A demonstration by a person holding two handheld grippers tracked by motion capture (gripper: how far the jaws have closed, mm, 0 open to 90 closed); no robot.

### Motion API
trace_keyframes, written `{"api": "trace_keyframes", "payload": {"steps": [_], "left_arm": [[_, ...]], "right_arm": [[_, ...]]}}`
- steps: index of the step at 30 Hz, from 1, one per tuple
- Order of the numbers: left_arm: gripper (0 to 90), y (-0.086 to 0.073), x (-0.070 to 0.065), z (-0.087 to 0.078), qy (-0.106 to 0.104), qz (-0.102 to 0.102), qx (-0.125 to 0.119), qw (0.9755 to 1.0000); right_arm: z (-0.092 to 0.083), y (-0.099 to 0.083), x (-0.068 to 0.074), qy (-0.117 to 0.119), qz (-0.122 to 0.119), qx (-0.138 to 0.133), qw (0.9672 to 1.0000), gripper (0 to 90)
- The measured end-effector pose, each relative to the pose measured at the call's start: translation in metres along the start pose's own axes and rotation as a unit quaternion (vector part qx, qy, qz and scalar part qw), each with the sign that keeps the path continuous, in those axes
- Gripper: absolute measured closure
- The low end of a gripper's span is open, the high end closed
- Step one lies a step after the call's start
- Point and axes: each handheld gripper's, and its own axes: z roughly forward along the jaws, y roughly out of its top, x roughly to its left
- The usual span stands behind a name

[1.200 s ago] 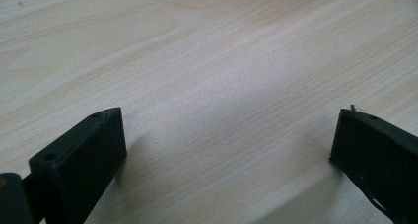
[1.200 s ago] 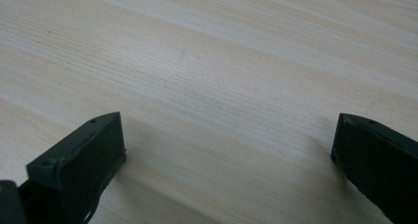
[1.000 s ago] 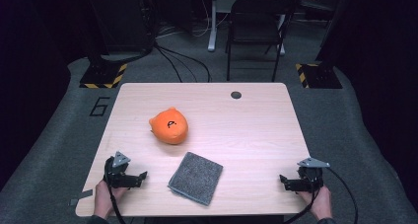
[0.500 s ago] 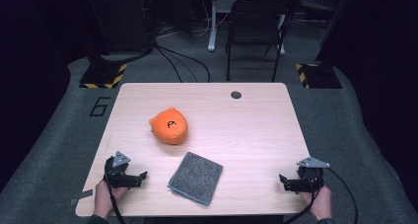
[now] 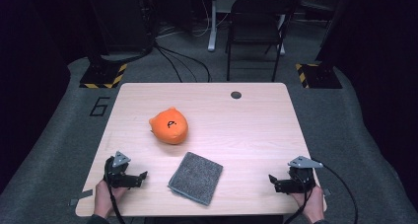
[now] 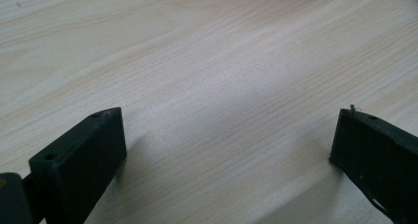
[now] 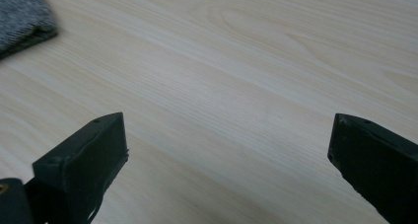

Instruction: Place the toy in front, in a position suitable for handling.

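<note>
An orange round plush with a small black mark lies on the pale wooden table, left of centre. A folded grey cloth rests flat near the front edge, and its corner appears at the top left of the right gripper view. My left gripper rests on the table at the front left, open, its jaws pointing at the cloth with bare wood between them. At the front right my right gripper also rests open and points left toward the cloth.
A small dark round grommet sits near the table's far edge. Behind the table stands a black folding chair, with cables on the floor. Yellow-black striped blocks lie on the grey floor mat at both far corners.
</note>
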Motion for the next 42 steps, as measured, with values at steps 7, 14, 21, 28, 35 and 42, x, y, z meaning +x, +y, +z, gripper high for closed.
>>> {"api": "trace_keyframes", "payload": {"steps": [7,14,21,28,35,42], "left_arm": [[0.3,0.000,0.000,0.000,-0.001,0.000,0.000,1.0000],[0.3,0.000,0.000,0.000,-0.001,0.000,0.000,1.0000],[0.3,0.000,0.000,0.000,-0.001,0.000,0.000,1.0000],[0.3,0.000,0.000,0.000,0.000,0.000,0.000,1.0000],[0.3,0.000,0.000,0.000,0.000,0.000,0.000,1.0000],[0.3,0.000,0.000,0.000,-0.001,0.000,0.000,1.0000]], "right_arm": [[0.003,0.015,0.025,0.026,-0.027,-0.010,0.9992,1.7],[0.007,0.024,0.042,0.043,-0.042,-0.011,0.9981,1.8],[0.010,0.032,0.052,0.052,-0.054,-0.012,0.9971,1.9],[0.019,0.044,0.070,0.071,-0.067,-0.015,0.9951,1.9],[0.031,0.055,0.091,0.095,-0.088,-0.012,0.9915,1.9],[0.043,0.068,0.113,0.117,-0.104,-0.014,0.9875,2.0]]}}
